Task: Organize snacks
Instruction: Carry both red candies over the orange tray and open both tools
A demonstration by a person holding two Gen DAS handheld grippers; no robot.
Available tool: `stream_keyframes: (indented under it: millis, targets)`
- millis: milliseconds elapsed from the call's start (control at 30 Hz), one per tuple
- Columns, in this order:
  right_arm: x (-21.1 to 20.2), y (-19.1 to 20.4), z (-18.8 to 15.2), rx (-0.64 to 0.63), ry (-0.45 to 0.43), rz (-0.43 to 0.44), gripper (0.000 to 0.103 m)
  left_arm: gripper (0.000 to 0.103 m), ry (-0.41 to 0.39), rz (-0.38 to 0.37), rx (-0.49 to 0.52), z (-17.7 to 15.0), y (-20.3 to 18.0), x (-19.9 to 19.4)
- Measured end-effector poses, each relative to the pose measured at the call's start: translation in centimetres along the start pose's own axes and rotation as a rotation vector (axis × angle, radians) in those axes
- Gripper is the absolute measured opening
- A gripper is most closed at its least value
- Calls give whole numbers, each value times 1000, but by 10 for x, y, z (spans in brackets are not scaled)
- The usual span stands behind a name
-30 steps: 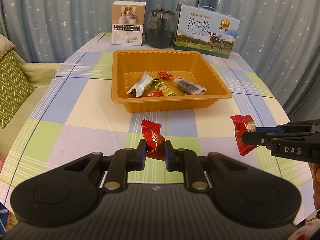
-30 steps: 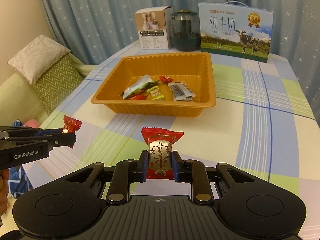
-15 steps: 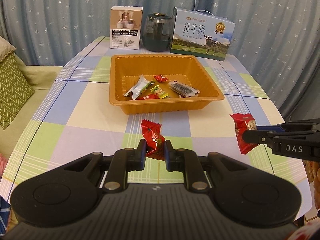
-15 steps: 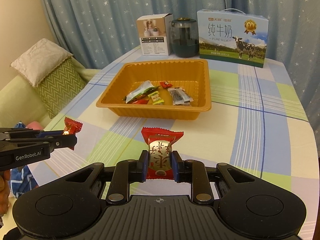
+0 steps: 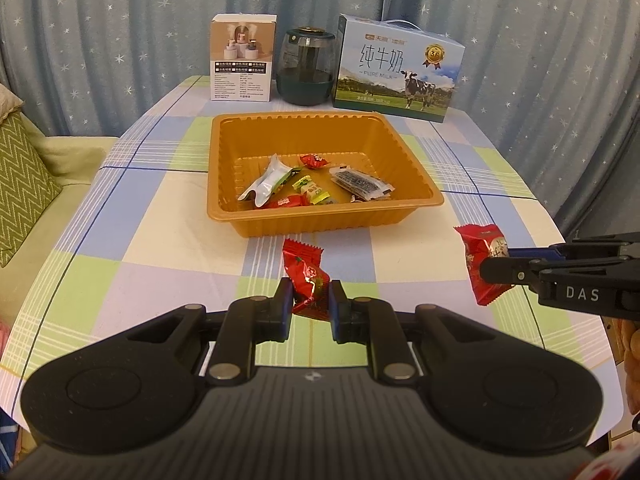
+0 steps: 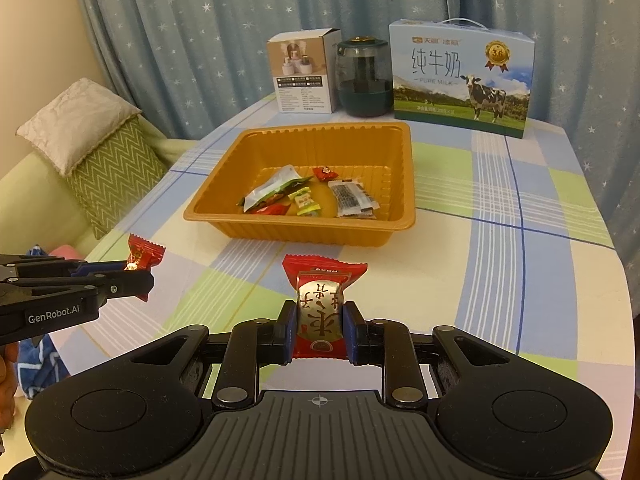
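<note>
Now each hand-held gripper is clamped on a snack: left hand-held gripper (image 5: 309, 305) grips a crinkled red foil candy (image 5: 306, 280), right hand-held gripper (image 6: 319, 330) a red-and-silver wrapped sweet (image 6: 320, 312). Carry both toward twelve o'clock, above the orange plastic tray (image 5: 320, 222) on the checked surface (image 5: 168, 240), and release only once past its near rim.

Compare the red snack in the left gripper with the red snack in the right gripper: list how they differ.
The left gripper pinches a crumpled, twisted red candy; the right gripper clamps a red packet held flat and upright.
The red packet shows a metallic panel with red characters facing the camera; the red candy shows only small patterning.
The red packet looks broader between the pads than the red candy.
Both are red, sealed, held above the table, short of the orange tray.
</note>
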State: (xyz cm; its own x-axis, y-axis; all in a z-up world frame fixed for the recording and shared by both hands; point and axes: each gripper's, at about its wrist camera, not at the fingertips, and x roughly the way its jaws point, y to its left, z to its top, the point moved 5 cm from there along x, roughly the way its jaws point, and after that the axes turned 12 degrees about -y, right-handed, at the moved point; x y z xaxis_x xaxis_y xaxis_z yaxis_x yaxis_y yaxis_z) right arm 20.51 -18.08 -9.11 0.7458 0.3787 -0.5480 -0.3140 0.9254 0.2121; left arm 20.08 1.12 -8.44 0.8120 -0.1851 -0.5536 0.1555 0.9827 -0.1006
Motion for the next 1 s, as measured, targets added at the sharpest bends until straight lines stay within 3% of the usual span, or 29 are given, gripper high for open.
stream_keyframes:
  millis: [667,1000]
  targets:
    - [46,-20,63,-35,-43,1,25,16,-42,-37,37,50,-2,54]
    - [84,-17,88,-33,-58,17,25,16,-85,-39,-23,79,7,87]
